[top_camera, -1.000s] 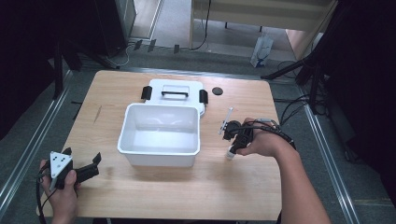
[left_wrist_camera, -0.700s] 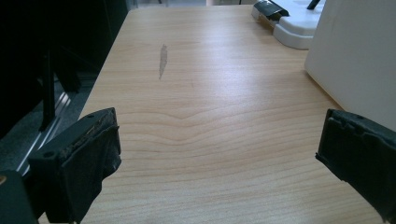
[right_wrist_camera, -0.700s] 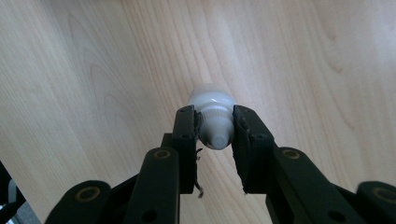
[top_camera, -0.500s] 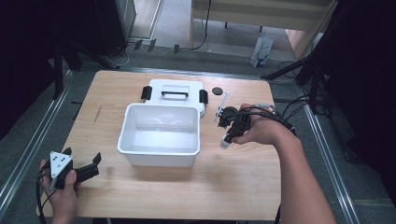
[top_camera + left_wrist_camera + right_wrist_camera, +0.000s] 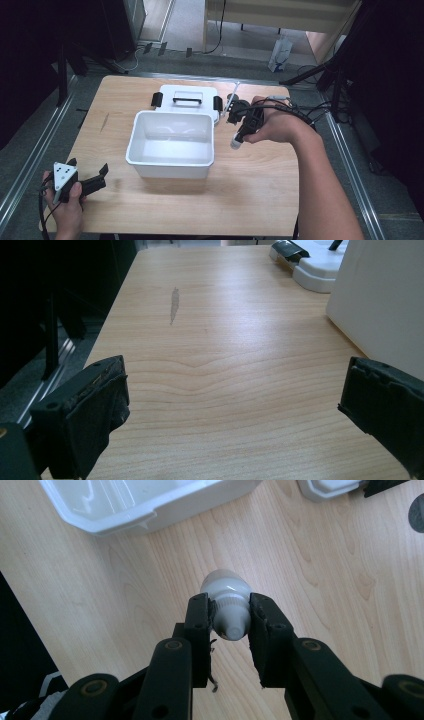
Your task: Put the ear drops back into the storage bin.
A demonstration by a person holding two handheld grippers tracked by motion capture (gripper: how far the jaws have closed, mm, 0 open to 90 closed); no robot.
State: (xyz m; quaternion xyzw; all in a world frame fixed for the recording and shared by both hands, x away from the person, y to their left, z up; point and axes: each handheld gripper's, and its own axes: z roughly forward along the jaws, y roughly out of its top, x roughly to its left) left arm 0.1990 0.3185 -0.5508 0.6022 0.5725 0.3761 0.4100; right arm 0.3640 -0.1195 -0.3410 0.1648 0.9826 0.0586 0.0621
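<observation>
A small white bottle (image 5: 229, 606) hangs above the wooden table, and my right gripper (image 5: 230, 617) is shut on its neck. In the high view that bottle (image 5: 236, 142) points down from my right gripper (image 5: 244, 131), just right of the open white bin (image 5: 172, 162). The bin's lid (image 5: 186, 97), with black clips and a handle, lies flat behind it. My left gripper (image 5: 95, 179) rests at the table's near left corner, jaws open with nothing between them. In the left gripper view its jaws stand wide apart over bare wood, with the bin's wall (image 5: 380, 305) at the right.
A small dark disc (image 5: 231, 96) lies on the table (image 5: 250, 200) behind the right hand. Cables trail from the right gripper off the table's right edge. Metal rails and dark stands flank the table on both sides.
My right gripper has risen from the table with the bottle and shifted toward the far side, nearer the lid. The left gripper has stayed where it was.
</observation>
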